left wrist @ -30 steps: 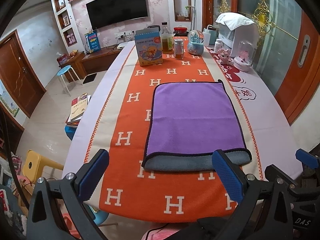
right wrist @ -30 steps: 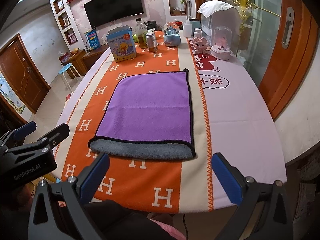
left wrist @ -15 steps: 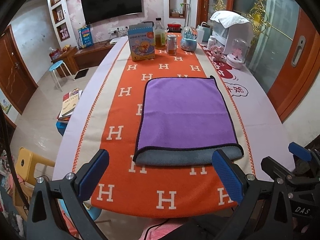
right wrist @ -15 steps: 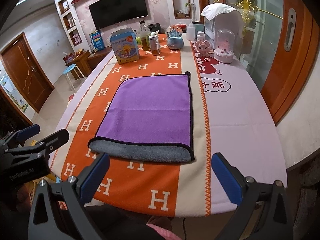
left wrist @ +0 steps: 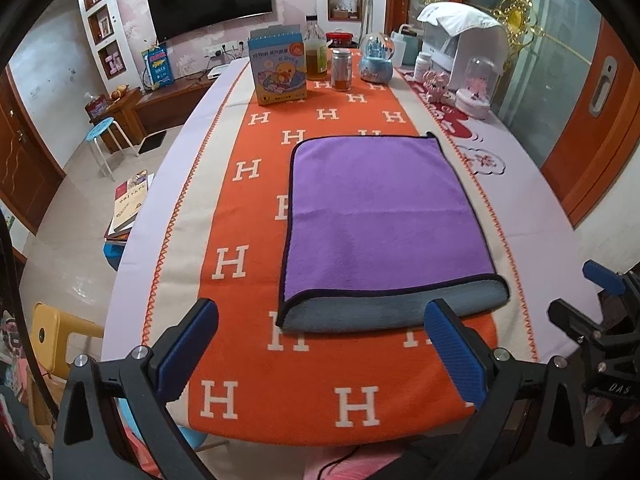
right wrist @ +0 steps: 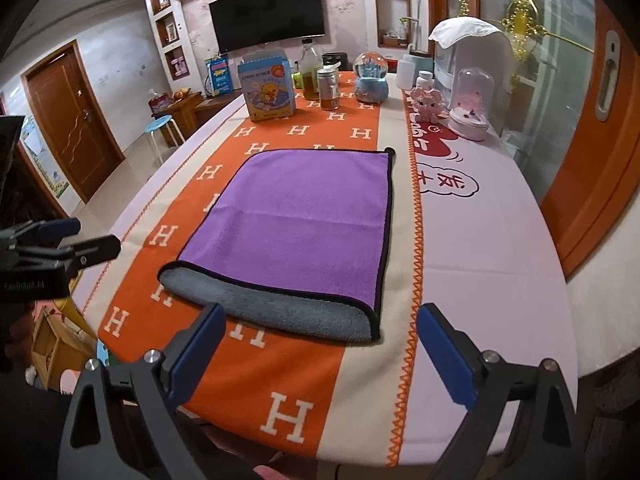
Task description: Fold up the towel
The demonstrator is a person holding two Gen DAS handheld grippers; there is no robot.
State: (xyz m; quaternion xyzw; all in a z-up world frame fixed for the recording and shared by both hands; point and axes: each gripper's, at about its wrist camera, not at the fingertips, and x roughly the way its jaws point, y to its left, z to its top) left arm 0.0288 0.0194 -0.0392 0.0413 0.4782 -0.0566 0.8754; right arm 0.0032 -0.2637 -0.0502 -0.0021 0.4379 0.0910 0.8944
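Observation:
A purple towel (left wrist: 380, 216) with black edging lies folded flat on the orange runner (left wrist: 304, 380); its grey underside shows as a band along the near fold. It also shows in the right wrist view (right wrist: 304, 232). My left gripper (left wrist: 320, 344) is open and empty, held above the table's near edge, just short of the grey fold. My right gripper (right wrist: 320, 344) is open and empty, near the towel's front right corner. The left gripper also shows at the left edge of the right wrist view (right wrist: 60, 240).
At the table's far end stand a blue duck box (left wrist: 278, 66), a bottle (left wrist: 316, 54), a jar (left wrist: 341, 70), a snow globe (left wrist: 376, 60) and a white appliance (left wrist: 460, 48). A glass dome (right wrist: 470, 104) stands at the right. Stools and books lie left of the table.
Both grippers have drifted slightly: the towel now sits more to the right in the left wrist view and appears nearer in the right wrist view. The towel itself has not moved. Both grippers stay open.

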